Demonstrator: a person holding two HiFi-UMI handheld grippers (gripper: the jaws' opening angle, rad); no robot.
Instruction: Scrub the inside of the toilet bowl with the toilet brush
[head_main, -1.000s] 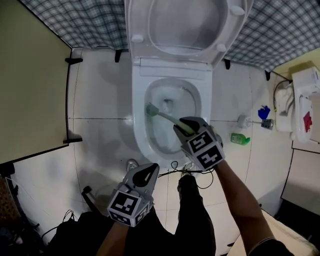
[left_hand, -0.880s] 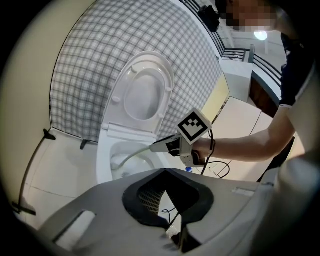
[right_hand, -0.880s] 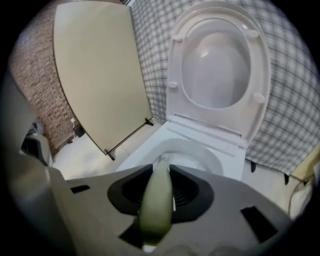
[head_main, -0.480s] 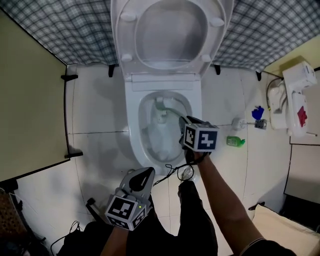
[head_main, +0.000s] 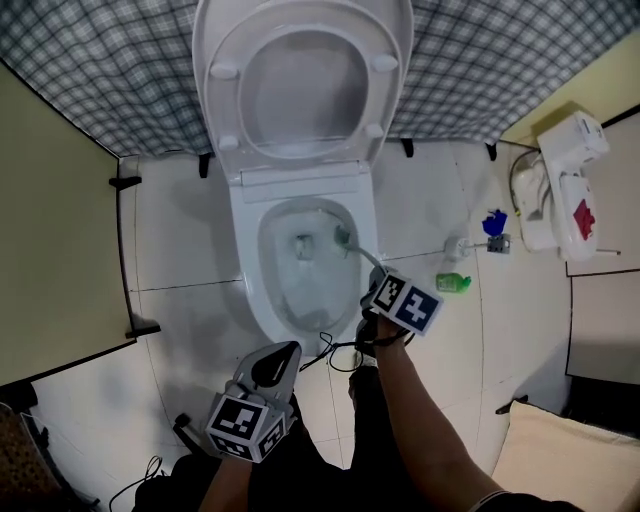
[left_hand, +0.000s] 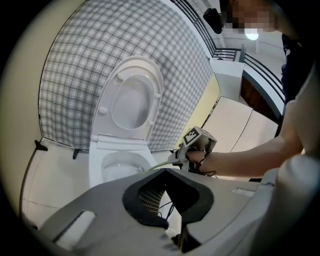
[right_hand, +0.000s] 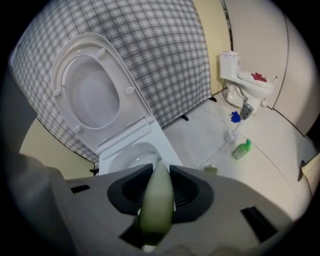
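Observation:
The white toilet bowl (head_main: 247, 270) stands with its lid (head_main: 300, 90) raised against the checked wall. The toilet brush head (head_main: 343, 239) lies inside the bowl against its right wall. Its pale green handle (right_hand: 156, 205) runs back into my right gripper (head_main: 376, 291), which is shut on it just off the bowl's front right corner. In the right gripper view the handle fills the gap between the dark pads (right_hand: 192, 192). My left gripper (head_main: 285, 351) hangs near the floor in front of the bowl, its jaws together and holding nothing. In the left gripper view the bowl (left_hand: 120, 165) and right gripper (left_hand: 184, 157) show ahead.
A green bottle (head_main: 453, 283), a blue item (head_main: 494, 222) and a white unit with a red mark (head_main: 562, 190) sit on the tiled floor at right. A beige partition (head_main: 50, 230) closes the left side. Cables (head_main: 335, 356) lie before the toilet, above my legs.
My right gripper has rolled and swung from over the bowl's front to its right front corner. The brush head swept from the bowl's left side round the back to the right. The left gripper barely moved.

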